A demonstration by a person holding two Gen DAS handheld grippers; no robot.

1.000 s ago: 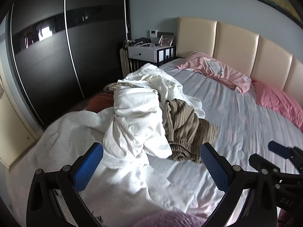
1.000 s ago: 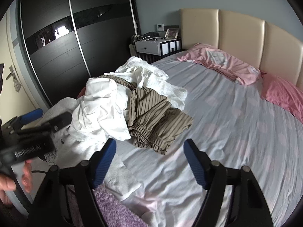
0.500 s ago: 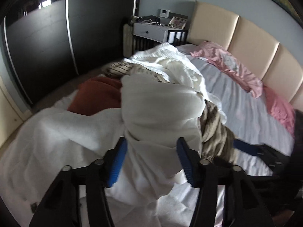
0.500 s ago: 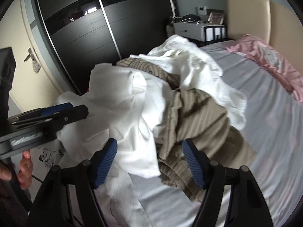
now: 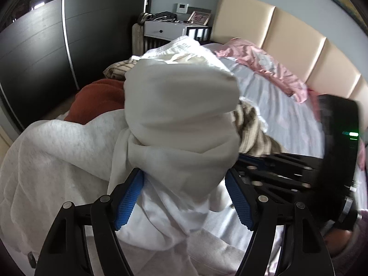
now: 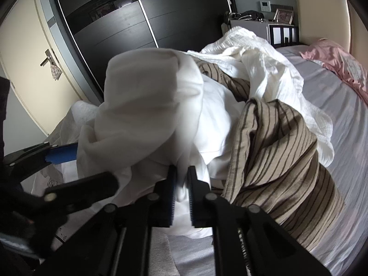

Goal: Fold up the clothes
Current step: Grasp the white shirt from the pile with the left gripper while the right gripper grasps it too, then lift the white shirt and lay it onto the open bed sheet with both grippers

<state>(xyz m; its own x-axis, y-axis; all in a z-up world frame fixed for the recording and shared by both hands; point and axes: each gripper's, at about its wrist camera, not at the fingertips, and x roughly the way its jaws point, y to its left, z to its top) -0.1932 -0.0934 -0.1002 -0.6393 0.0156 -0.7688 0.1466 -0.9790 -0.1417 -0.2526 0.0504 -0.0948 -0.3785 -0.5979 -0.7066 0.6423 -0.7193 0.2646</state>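
A bunched white garment (image 5: 181, 119) tops the clothes pile on the bed; it also shows in the right wrist view (image 6: 142, 105). My left gripper (image 5: 184, 195) is open, its blue-padded fingers on either side of the garment's lower folds. My right gripper (image 6: 181, 188) is shut on a fold of the white garment at its right side. The right gripper shows in the left wrist view (image 5: 287, 168) as a black body beside the cloth. A brown striped garment (image 6: 276, 151) lies right of the white one.
A grey sweatshirt (image 5: 57, 156), a rust-red garment (image 5: 99, 101) and a white crinkled garment (image 6: 264, 69) lie in the pile. Pink pillows (image 5: 264, 66) lie by the beige headboard (image 5: 299, 46). A nightstand (image 5: 170, 30) and dark wardrobe (image 6: 138, 23) stand beyond the bed.
Both grippers moved forward into the pile. The right gripper closed on the white garment. The left gripper's fingers narrowed around it.
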